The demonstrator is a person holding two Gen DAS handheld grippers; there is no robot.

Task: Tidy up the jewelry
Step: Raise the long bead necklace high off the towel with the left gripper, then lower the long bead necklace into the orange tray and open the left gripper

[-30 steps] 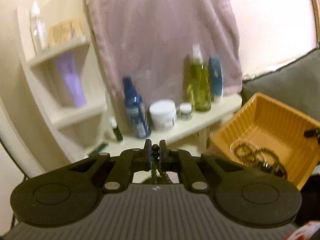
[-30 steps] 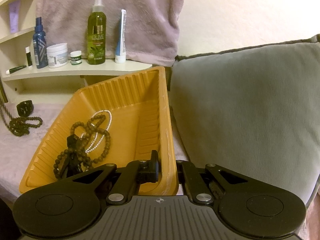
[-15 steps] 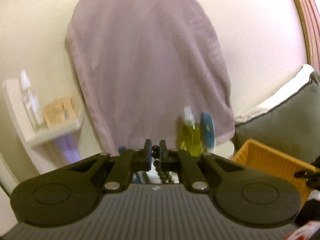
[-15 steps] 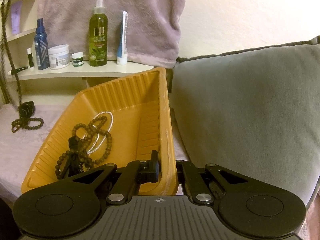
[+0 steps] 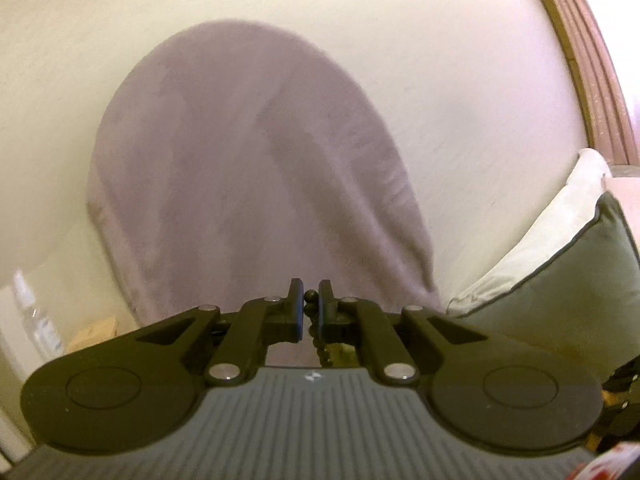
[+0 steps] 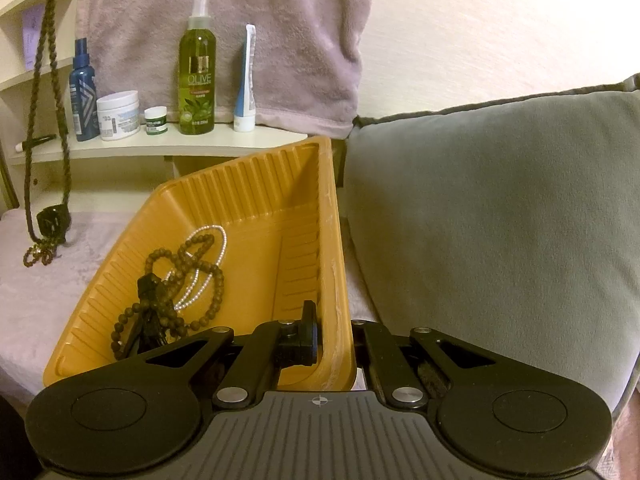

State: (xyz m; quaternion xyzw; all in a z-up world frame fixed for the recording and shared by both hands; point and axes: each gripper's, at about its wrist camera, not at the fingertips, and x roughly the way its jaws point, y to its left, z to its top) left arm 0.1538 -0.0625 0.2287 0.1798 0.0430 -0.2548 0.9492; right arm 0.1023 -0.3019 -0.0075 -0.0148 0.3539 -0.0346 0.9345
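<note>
Left gripper [image 5: 309, 308] closed on a dark beaded necklace [image 5: 310, 312], jaws pinching the strand near its top, beads trailing down out of sight behind the gripper body. Seen from the right wrist camera as a long doubled strand [image 6: 44, 112] hanging straight down at the far left, lower end with a dark pendant piece [image 6: 53, 220] reaching the pale pink bedcover [image 6: 60, 280], a few beads bunched there. Right gripper [image 6: 336, 328] clamped on the near rim of an orange ribbed tray [image 6: 256, 196], one finger [image 6: 308, 334] inside the wall, the other outside and mostly hidden. Tray tilted, resting on the bedcover, just beside a grey cushion [image 6: 500, 220] at its right. Inside the tray: a brown bead necklace [image 6: 200, 264] tangled with a thin white pearl strand [image 6: 208, 256] and a dark tasselled piece [image 6: 148, 304], all gathered toward the lower left wall. Behind the tray, a cream shelf [image 6: 168, 146] carrying a blue spray bottle [image 6: 83, 92], a white jar [image 6: 118, 114], a small green-labelled pot [image 6: 155, 120], a green olive spray bottle [image 6: 197, 76] and a standing blue-and-white tube [image 6: 247, 84]. Mauve towel [image 5: 256, 184] hanging on the cream wall behind, filling most of the left wrist view, blurred there.
</note>
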